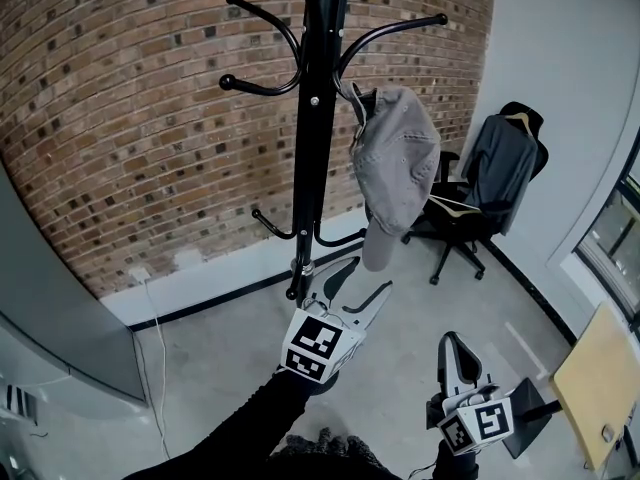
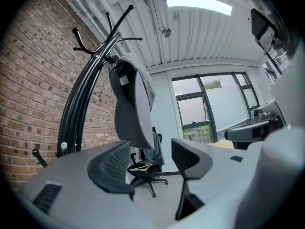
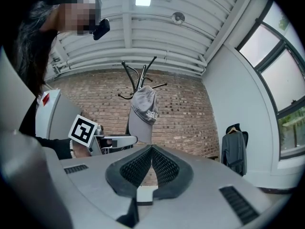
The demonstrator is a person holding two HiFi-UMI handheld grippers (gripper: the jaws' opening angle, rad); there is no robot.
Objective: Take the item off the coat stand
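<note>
- Head view: a black coat stand (image 1: 308, 168) rises in front of a brick wall (image 1: 130, 118). A grey baseball cap (image 1: 395, 163) hangs from one of its upper hooks on the right side, brim pointing down.
- Head view: the left gripper (image 1: 368, 276) is raised near the pole's lower hooks, just below the cap's brim, and no contact with the brim shows. The right gripper (image 1: 452, 343) sits lower and to the right, well apart from the cap.
- Head view: a black office chair (image 1: 470, 218) with a dark jacket (image 1: 505, 163) draped over its back stands by the white wall, behind the cap.
- Left gripper view: the jaws stand wide apart with nothing between the pads. The cap (image 2: 131, 109) hangs on the stand above and beyond them, its underside facing the camera and its brim dipping toward the left jaw. The chair shows through the gap, with a window (image 2: 209, 104) further back.
- Right gripper view: the jaws are pressed together with nothing in them. Beyond their tips the cap (image 3: 143, 113) hangs on the stand against the brick wall. The left gripper and its marker cube show at the left, just beside the brim.
</note>
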